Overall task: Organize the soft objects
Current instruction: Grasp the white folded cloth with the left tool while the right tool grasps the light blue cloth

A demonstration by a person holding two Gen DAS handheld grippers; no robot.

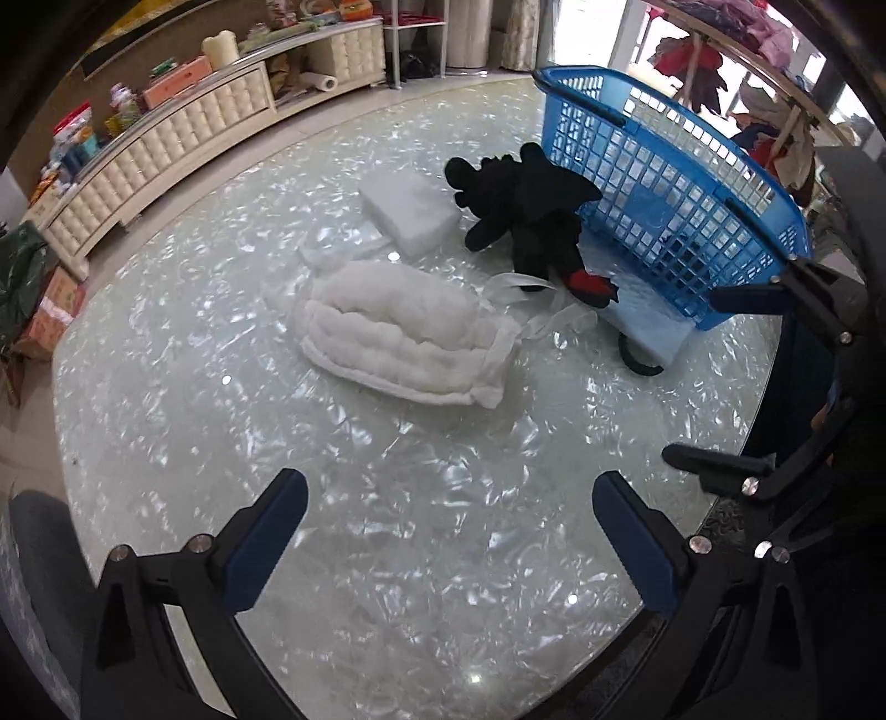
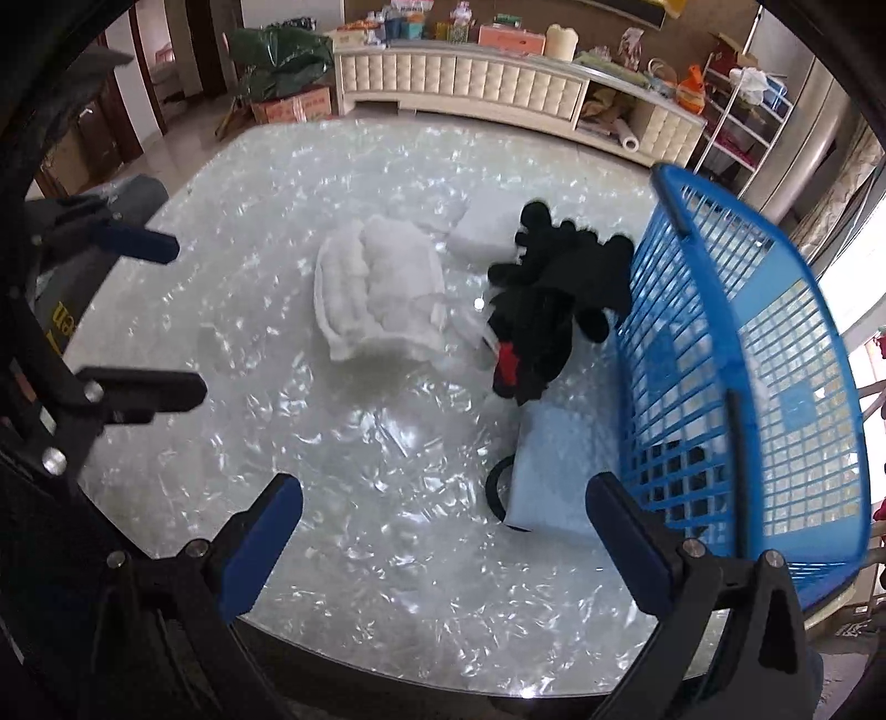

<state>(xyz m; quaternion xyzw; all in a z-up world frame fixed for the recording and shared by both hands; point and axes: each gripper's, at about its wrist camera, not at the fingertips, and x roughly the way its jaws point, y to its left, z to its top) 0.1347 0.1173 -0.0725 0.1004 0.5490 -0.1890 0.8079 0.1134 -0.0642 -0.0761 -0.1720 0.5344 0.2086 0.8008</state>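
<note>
Ahead of the left gripper (image 1: pixel 449 529), a white quilted cushion (image 1: pixel 407 335) is lying folded flat. Beyond it, right, a black plush toy (image 1: pixel 534 213) with a red patch is sprawling against the tilted blue basket (image 1: pixel 673 183), touching white foam blocks (image 1: pixel 410 210).

Around you: a glossy pearl-white table (image 2: pixel 354 554), a long cream tufted cabinet (image 2: pixel 465 83) cluttered with boxes along the brown wall (image 1: pixel 166 44), a white wire shelf (image 2: pixel 742 127), and a bright window (image 2: pixel 853 293).
</note>
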